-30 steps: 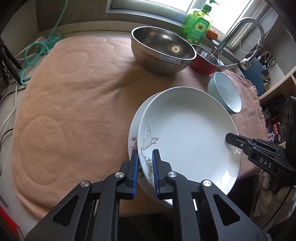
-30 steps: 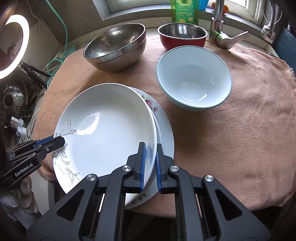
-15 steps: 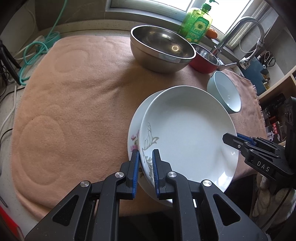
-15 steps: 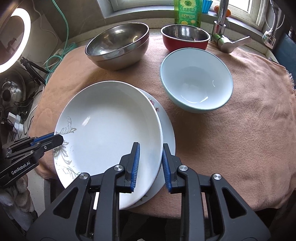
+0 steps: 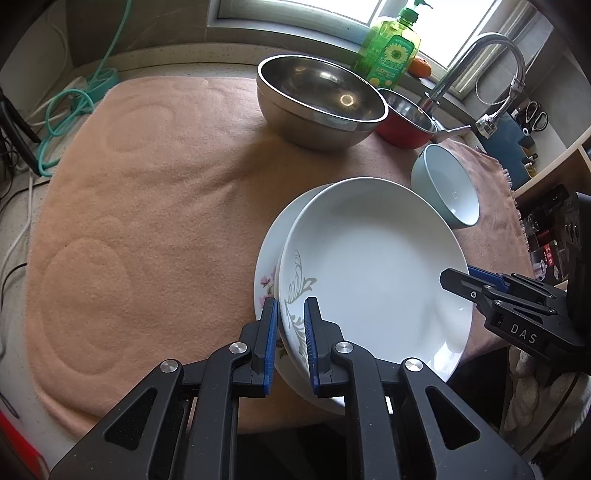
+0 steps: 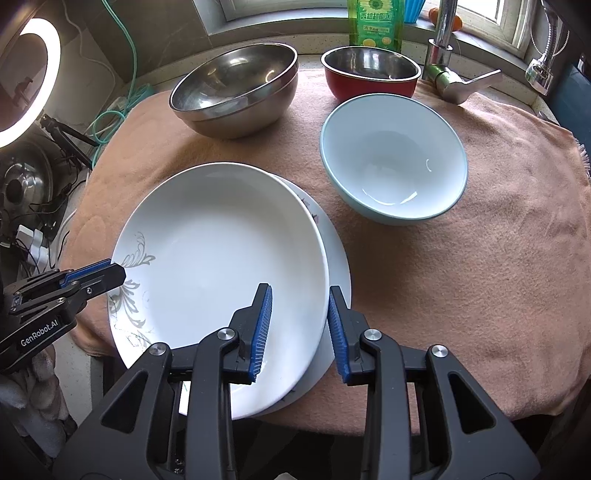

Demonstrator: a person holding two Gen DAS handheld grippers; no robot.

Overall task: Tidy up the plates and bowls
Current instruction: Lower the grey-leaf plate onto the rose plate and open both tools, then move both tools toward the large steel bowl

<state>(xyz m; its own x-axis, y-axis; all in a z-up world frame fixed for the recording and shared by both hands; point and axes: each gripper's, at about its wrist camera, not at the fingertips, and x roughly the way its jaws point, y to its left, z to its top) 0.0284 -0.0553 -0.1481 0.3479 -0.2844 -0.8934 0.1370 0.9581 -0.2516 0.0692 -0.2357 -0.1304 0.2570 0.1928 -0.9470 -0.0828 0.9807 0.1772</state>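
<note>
A white plate with a grey leaf pattern lies on a flowered plate on the peach cloth. My left gripper is shut on the top plate's rim; it also shows in the right wrist view. My right gripper is open, its jaws astride the opposite rim without pinching; it shows in the left wrist view. A pale blue bowl, a steel bowl and a red bowl stand behind.
The peach cloth covers the counter. A green soap bottle and a tap stand at the back. Teal cable lies at the left. A ring light stands left.
My right gripper has opened and let go of the top plate's rim. My left gripper has stayed shut on the plate, which has settled slightly on the flowered plate.
</note>
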